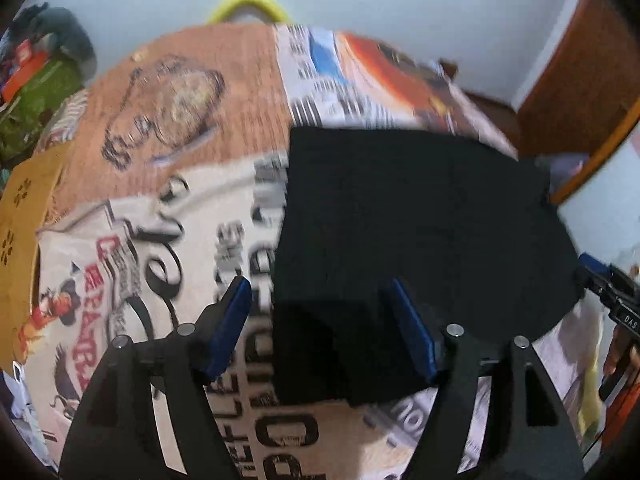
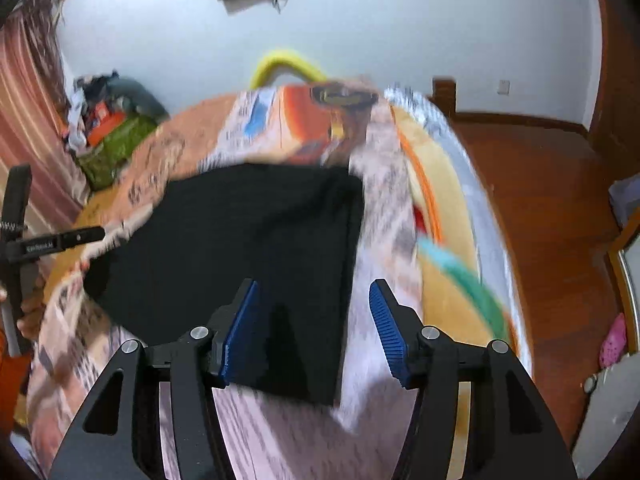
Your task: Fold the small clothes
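bed: a printed bedspread with newspaper-style lettering and orange picture panels covered the whole work surface; both views were motion-blurred.
room: pale wall behind, wooden floor to the right in the right wrist view, pile of bags and clothes at the far left corner of the bed.
black garment: a dark folded cloth lay flat on the bedspread, roughly rectangular, edges fairly straight; it was the only clothing item on the spread that could be made out.
garment vs left gripper: the near-left corner of the cloth sat between the blue pads of the left gripper; the left pad was off the cloth over the lettering, the right pad over the black fabric; no pad pressed on it.
garment vs right gripper: the near-right corner lay between the pads of the right gripper; the left pad overlapped the cloth, the right pad was over the bare pale spread.
left gripper state: jaws stood wide apart, nothing clamped.
right gripper state: jaws apart, nothing clamped.
pose: both grippers pointed steeply down at the near edge of the cloth, one at each corner.
cross view: the other gripper's black body showed at the frame edge in each view, with part of the person's hand behind it.
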Demonstrator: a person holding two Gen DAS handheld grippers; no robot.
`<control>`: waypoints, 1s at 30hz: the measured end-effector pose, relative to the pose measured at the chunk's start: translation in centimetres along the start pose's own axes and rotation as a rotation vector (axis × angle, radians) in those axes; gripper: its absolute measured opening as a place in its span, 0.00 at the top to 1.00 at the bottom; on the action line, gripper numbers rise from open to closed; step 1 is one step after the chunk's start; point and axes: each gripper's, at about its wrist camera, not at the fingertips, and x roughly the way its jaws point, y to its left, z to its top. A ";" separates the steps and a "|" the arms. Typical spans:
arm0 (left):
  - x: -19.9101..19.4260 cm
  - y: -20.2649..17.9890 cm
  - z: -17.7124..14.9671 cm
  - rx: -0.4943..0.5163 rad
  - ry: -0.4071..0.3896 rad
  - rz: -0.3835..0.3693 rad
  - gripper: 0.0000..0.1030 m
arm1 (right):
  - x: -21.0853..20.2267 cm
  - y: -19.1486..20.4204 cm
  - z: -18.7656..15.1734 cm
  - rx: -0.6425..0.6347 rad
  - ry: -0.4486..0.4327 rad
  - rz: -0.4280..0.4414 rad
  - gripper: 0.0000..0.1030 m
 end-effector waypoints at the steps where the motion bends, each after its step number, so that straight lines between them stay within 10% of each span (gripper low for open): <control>1: 0.9 -0.2 -0.5 0.011 0.034 0.008 0.30 | 0.2 0.2 -0.6 -0.008 0.010 -0.003 0.48; 6: 2.9 0.1 -1.1 -0.058 0.068 -0.003 0.28 | 0.8 1.4 -1.5 -0.022 0.015 0.006 0.46; 11: 1.8 0.5 -1.5 -0.104 0.031 -0.060 0.74 | 1.2 1.4 -1.2 -0.022 0.007 -0.031 0.70; 14: 0.4 0.7 -2.5 -0.115 0.019 -0.052 0.82 | 0.4 0.9 -1.5 0.017 0.009 0.001 0.88; 25: -5.1 3.5 -14.2 -0.162 0.066 -0.080 0.82 | -1.5 4.5 -6.7 -0.071 0.098 0.076 0.90; 30: -8.1 4.6 -17.5 -0.139 0.045 -0.016 0.57 | -2.2 6.5 -9.2 -0.151 0.133 0.066 0.90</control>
